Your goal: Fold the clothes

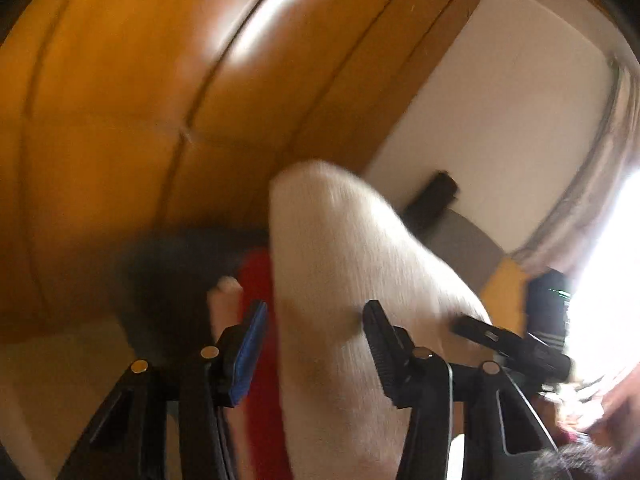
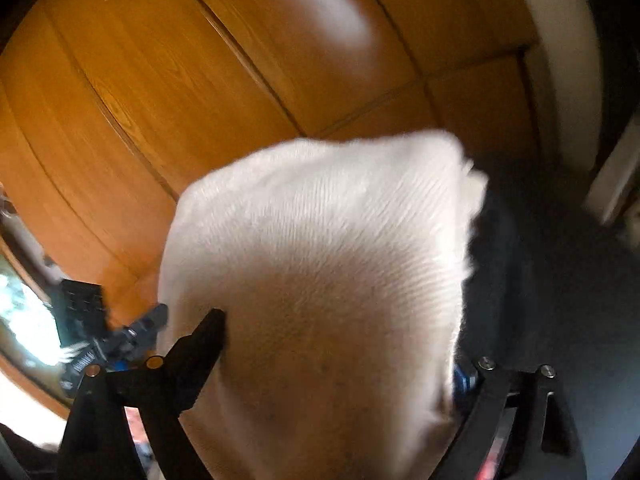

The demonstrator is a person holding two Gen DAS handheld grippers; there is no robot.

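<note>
Sock (image 1: 340, 280), white ribbed knit, hangs raised before the wardrobe (image 1: 140, 100); my left gripper (image 1: 316, 332) stands open around it, right gripper (image 2: 340, 344) I cannot tell. Soft, light, floppy; I'd pinch the cuff edge.

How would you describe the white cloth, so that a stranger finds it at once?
Start from the orange-brown wooden panelled wall that fills the background. In front of it rises a white ribbed knit cloth, lying between the fingers of the right hand-held gripper. Its pale ribbed weave separates it from the red fabric beside it.
</note>
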